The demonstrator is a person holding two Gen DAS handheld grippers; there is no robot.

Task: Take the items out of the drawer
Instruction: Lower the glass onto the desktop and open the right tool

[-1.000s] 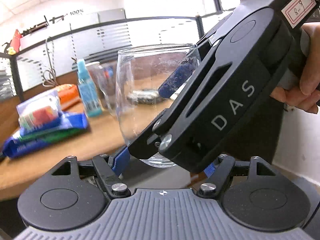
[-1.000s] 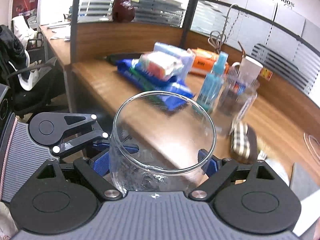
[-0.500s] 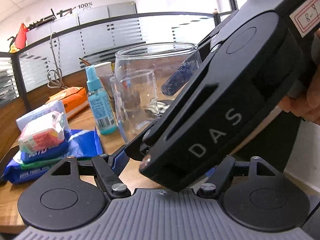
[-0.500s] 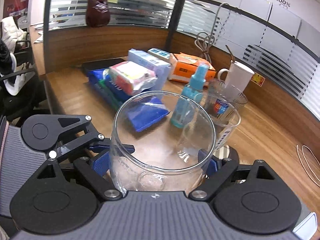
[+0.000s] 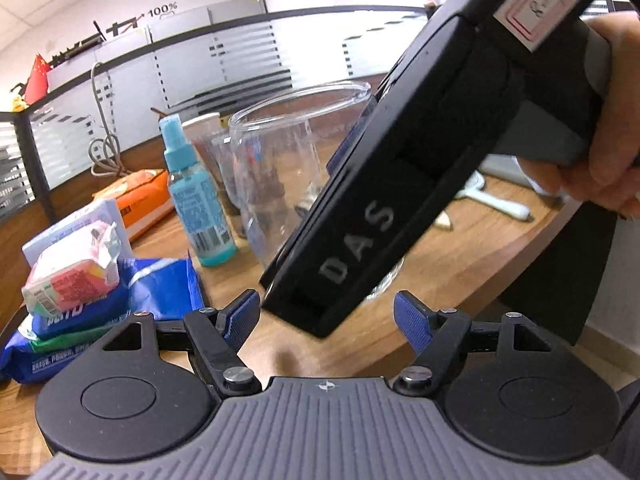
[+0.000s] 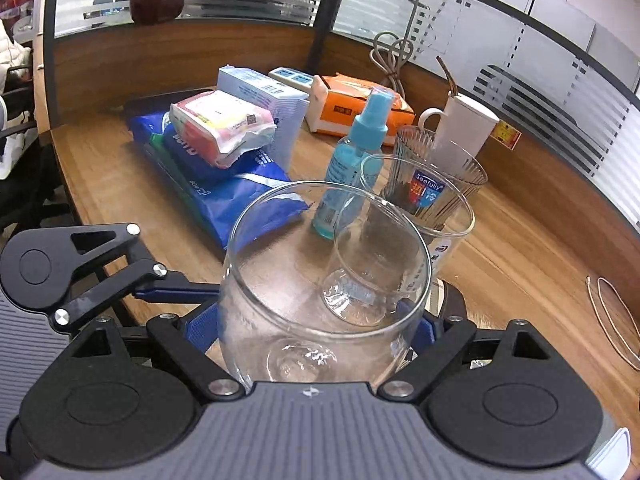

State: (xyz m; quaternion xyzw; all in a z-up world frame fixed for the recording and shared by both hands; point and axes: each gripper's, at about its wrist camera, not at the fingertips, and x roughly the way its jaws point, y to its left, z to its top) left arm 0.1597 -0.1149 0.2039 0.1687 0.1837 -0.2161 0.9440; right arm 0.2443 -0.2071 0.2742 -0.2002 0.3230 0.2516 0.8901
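Right tool (image 6: 316, 332) clamped on round glass (image 6: 320, 280), carried further in over tabletop (image 6: 520, 280) than a second ago; now just beside clear tumbler (image 6: 404, 240), spray bottle (image 6: 356, 160) just behind. Glass appears still off surface. Left tool (image 5: 326, 316) wide, empty, trailing beside glass. Judgement: drawer item nearly delivered; set-down and release remain.

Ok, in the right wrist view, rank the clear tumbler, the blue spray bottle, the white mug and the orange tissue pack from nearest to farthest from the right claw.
1. Clear tumbler, just beyond the right claw and the round glass it grips.
2. Blue spray bottle, behind the tumbler, slightly left.
3. White mug, back right.
4. Orange tissue pack, back centre; close to the mug in depth, so the order is uncertain.
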